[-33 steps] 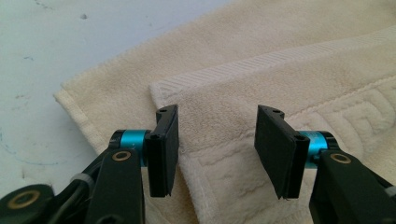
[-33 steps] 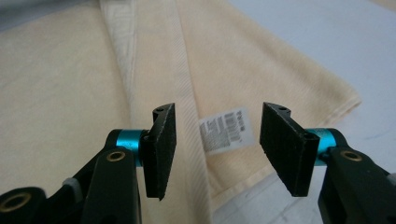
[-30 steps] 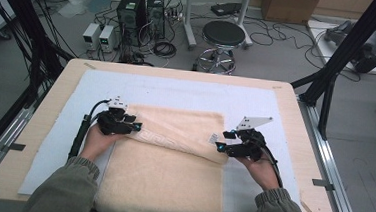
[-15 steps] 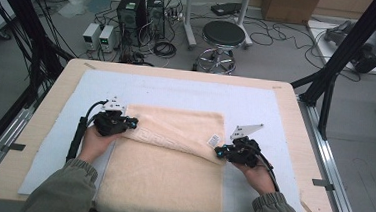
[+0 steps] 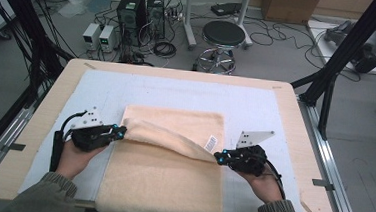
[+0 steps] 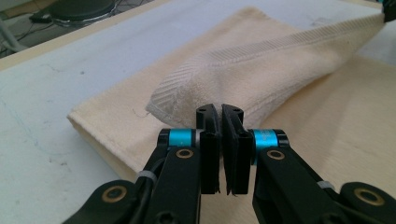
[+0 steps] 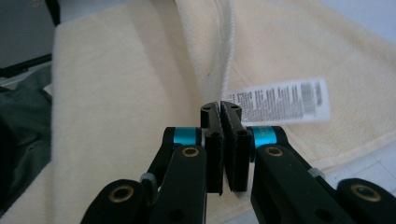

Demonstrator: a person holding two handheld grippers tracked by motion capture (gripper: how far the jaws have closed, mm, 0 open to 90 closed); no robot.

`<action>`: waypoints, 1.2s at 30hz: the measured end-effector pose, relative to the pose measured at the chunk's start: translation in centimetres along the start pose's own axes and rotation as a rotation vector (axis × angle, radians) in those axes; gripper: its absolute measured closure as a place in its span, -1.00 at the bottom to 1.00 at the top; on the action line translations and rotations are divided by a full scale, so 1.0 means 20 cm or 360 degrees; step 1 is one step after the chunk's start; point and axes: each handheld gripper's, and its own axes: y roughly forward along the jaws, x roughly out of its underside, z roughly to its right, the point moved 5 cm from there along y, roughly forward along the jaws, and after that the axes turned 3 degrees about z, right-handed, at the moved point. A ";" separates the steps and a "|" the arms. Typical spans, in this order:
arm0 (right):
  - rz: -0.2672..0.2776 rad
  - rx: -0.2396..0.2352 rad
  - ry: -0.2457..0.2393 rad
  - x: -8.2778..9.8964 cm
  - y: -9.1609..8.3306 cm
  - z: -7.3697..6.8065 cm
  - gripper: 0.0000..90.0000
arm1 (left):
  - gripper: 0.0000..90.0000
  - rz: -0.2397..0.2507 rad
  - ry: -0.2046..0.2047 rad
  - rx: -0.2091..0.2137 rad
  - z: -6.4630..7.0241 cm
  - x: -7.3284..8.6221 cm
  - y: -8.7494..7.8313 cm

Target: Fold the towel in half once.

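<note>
On the table: cream towel, near edge lifted since a second ago.
Left gripper: moved outward, jaws just closed, clamped on towel corner.
Right gripper: jaws just closed, pinching edge beside label.

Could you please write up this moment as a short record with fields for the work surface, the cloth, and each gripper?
surface: white mat on a wooden table
cloth: cream towel, folded, top layer lifted at both side corners; near edge hangs over the table's front
label: white tag at the right corner
left gripper: jaws closed on the towel's left corner
right gripper: jaws closed on the towel's right corner
</note>
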 end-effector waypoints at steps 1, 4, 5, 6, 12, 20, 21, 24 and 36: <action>0.0017 0.0000 -0.0019 -0.01 -0.01 -0.02 0.96 | 0.90 0.0002 0.0007 0.0002 0.02 0.01 -0.02; 0.0044 -0.0015 -0.0054 -0.02 -0.06 -0.08 0.96 | 0.90 0.0032 0.0023 0.0022 0.07 0.03 -0.08; 0.0051 -0.0014 -0.0067 -0.02 -0.07 -0.10 0.96 | 0.90 0.0032 0.0035 0.0032 0.09 0.04 -0.10; 0.0066 -0.0020 -0.0079 -0.03 -0.09 -0.13 0.96 | 0.90 0.0048 0.0039 0.0038 0.11 0.04 -0.12; 0.0120 -0.0056 -0.0156 -0.04 -0.20 -0.31 0.96 | 0.90 0.0069 0.0097 0.0091 0.25 0.07 -0.28; 0.0115 -0.0201 -0.0214 0.02 -0.30 -0.64 0.95 | 0.88 0.0023 0.0104 0.0211 0.49 0.19 -0.47; 0.0114 -0.0218 -0.0220 0.02 -0.31 -0.66 0.94 | 0.85 0.0011 0.0109 0.0216 0.52 0.20 -0.49; 0.0163 -0.0238 -0.0223 0.02 -0.33 -0.69 0.74 | 0.51 0.0006 0.0074 0.0198 0.53 0.23 -0.54; 0.0094 -0.0036 -0.0102 -0.02 -0.17 -0.33 0.29 | 0.20 0.0041 0.0011 0.0071 0.29 0.17 -0.37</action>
